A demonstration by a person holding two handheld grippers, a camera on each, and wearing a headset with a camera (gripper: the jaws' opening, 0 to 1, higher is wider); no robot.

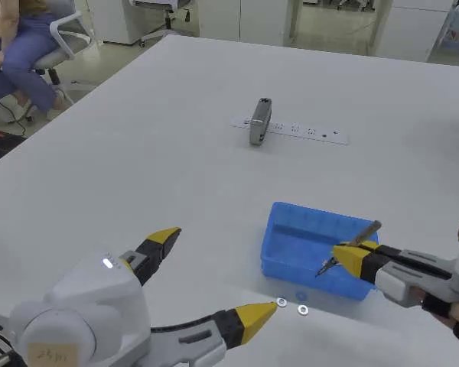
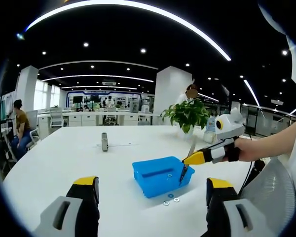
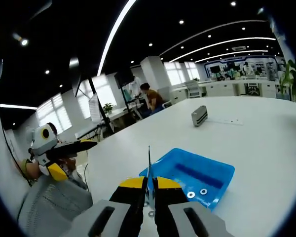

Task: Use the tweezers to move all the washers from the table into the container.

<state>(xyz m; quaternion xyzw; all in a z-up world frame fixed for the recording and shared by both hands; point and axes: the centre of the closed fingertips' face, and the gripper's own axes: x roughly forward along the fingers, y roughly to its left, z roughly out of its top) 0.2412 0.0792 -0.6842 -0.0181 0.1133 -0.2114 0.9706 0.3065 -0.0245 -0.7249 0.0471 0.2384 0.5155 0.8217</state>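
Observation:
A blue container [image 1: 310,229] sits on the white table [image 1: 161,145]. Two silver washers [image 1: 281,303] [image 1: 302,310] lie on the table just in front of it, also seen as washers [image 2: 166,203] in the left gripper view. Two washers [image 3: 191,194] rest inside the container [image 3: 212,170]. My right gripper [image 1: 350,256] [image 3: 149,183] is shut on the tweezers [image 1: 361,234] [image 3: 149,160], whose points hang over the container's near wall. My left gripper [image 1: 210,275] [image 2: 152,190] stands open to the left of the washers, holding nothing.
A grey block [image 1: 260,121] lies across a white power strip [image 1: 306,131] in the middle of the table. A person sits on a chair [image 1: 65,34] at the far left corner. A potted plant [image 2: 187,113] stands beyond the table.

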